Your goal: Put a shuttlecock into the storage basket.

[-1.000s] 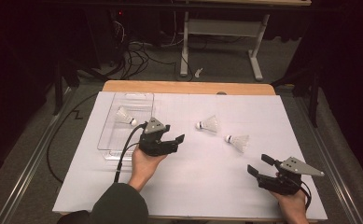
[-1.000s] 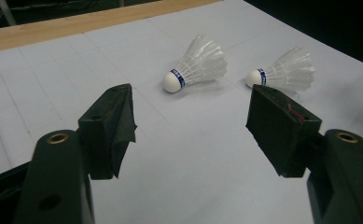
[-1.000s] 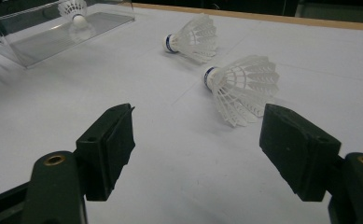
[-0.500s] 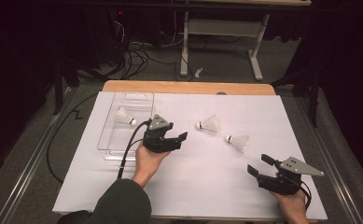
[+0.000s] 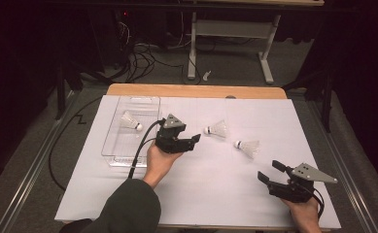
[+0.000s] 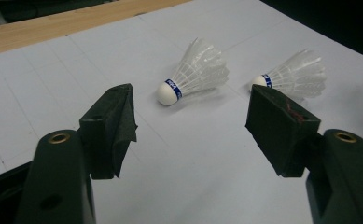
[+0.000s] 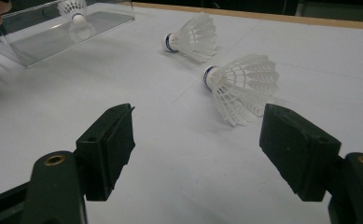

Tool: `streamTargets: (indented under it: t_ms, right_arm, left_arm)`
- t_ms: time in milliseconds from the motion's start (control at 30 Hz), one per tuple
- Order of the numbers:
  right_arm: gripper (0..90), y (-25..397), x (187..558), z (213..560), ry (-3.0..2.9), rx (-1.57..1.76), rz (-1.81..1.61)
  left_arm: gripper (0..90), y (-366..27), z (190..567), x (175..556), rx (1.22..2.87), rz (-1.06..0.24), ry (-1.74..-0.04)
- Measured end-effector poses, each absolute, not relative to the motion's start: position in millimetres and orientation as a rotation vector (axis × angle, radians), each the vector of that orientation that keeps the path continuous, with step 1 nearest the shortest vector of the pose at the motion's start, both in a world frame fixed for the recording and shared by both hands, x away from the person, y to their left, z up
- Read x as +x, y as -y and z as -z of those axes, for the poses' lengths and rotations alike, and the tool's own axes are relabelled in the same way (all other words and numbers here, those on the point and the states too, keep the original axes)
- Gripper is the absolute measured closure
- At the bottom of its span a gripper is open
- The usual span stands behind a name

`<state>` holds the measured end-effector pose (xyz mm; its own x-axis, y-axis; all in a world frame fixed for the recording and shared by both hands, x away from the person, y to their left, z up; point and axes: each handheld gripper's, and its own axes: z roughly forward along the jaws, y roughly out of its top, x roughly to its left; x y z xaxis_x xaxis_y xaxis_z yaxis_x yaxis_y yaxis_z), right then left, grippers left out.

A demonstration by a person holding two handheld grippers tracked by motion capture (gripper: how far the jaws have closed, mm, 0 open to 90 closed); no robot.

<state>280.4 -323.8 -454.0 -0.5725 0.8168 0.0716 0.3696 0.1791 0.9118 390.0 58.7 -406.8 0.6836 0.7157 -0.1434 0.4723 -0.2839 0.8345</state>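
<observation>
High view shows three white feathered shuttlecocks with round cork tips: one (image 5: 129, 120) lies in the clear plastic tray (image 5: 110, 145), the middle one (image 5: 217, 129) and the right one (image 5: 247, 147) lie on the smooth white sheet (image 5: 211, 184). Just left of the middle shuttlecock, the left gripper (image 5: 194, 139) has its blocky black jaws spread and empty. Near the table's front edge, the right gripper (image 5: 269, 172) is likewise spread and empty.

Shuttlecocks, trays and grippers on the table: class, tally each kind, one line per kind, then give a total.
Shuttlecocks: 3, namely one in the tray, one mid-table, one nearer the right gripper
Clear plastic tray: 1
Grippers: 2, namely left gripper, right gripper
Total: 6
</observation>
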Motion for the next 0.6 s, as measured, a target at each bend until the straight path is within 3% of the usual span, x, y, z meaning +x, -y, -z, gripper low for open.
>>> streamTargets:
  t_ms: [600]
  right_arm:
    - [26.8,323.6,280.6,454.2,-2.029,1.114,-1.371]
  left_arm:
    - [33.9,-54.8,404.2,403.7,1.969,-0.298,-0.941]
